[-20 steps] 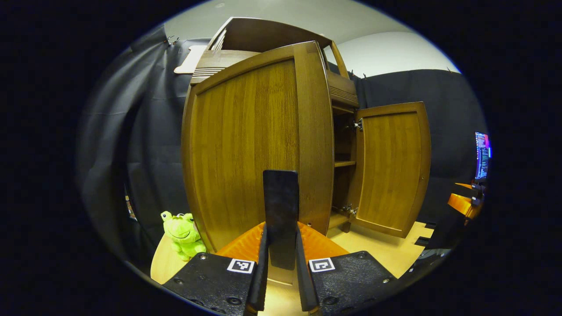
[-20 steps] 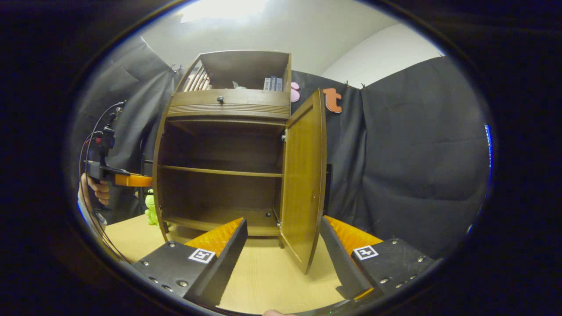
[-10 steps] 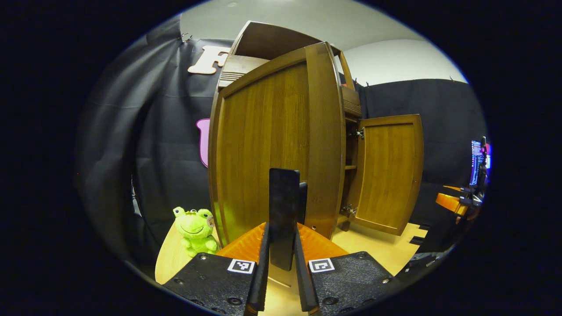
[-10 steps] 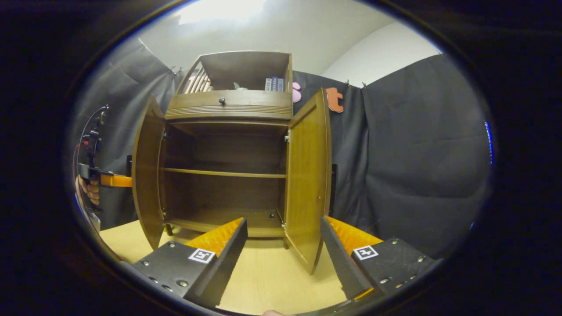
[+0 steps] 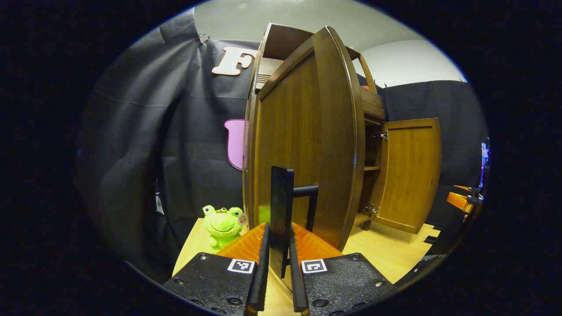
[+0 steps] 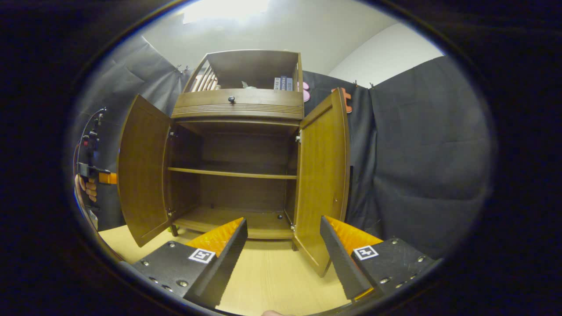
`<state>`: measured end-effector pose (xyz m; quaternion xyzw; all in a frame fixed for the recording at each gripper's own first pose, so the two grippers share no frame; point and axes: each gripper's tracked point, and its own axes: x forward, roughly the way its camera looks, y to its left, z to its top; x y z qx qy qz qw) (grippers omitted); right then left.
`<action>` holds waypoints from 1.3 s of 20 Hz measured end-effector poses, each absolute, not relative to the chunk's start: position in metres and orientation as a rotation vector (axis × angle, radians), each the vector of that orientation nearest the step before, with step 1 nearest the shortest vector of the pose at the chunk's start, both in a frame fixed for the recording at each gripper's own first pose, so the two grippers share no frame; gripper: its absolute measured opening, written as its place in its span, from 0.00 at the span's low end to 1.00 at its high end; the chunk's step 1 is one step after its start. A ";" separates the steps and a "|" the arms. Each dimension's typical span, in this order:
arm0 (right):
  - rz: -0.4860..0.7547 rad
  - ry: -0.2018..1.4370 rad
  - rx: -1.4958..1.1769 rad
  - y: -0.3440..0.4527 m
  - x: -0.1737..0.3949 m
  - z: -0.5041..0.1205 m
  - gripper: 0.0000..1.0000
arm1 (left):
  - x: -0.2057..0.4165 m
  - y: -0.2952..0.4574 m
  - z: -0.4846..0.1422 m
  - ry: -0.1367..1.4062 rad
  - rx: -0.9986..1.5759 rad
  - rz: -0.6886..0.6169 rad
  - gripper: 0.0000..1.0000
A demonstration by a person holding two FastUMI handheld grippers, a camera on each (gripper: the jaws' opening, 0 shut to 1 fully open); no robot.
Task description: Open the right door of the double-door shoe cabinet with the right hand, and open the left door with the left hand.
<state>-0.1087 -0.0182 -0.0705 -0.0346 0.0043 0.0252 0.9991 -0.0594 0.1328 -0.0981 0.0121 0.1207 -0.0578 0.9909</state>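
Observation:
The wooden shoe cabinet [image 6: 237, 105] stands ahead with both doors swung out. In the right gripper view the left door [image 6: 140, 171] and right door [image 6: 322, 175] flank the bare inner shelf [image 6: 232, 173]. My right gripper [image 6: 283, 221] is open and holds nothing, a short way back from the cabinet. In the left gripper view my left gripper [image 5: 279, 228] is shut on the dark pull handle [image 5: 282, 197] of the left door [image 5: 303, 145], whose edge faces me. The right door [image 5: 410, 171] hangs open behind it. The left gripper [image 6: 94, 175] and its hand also show far left.
A green frog plush [image 5: 221, 224] sits on the light wooden surface [image 6: 272, 276] left of the cabinet. Above the doors is a drawer with a knob [image 6: 231, 99] and an open top shelf with books [image 6: 283, 83]. A monitor [image 5: 483, 162] glows at far right.
The left door has swung further outward with my left gripper on its handle. The right door stands a little wider, and my right gripper stays open.

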 end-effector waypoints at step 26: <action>0.032 0.010 -0.050 -0.034 -0.099 -0.055 0.99 | -0.091 0.182 -0.035 0.145 0.033 0.041 0.65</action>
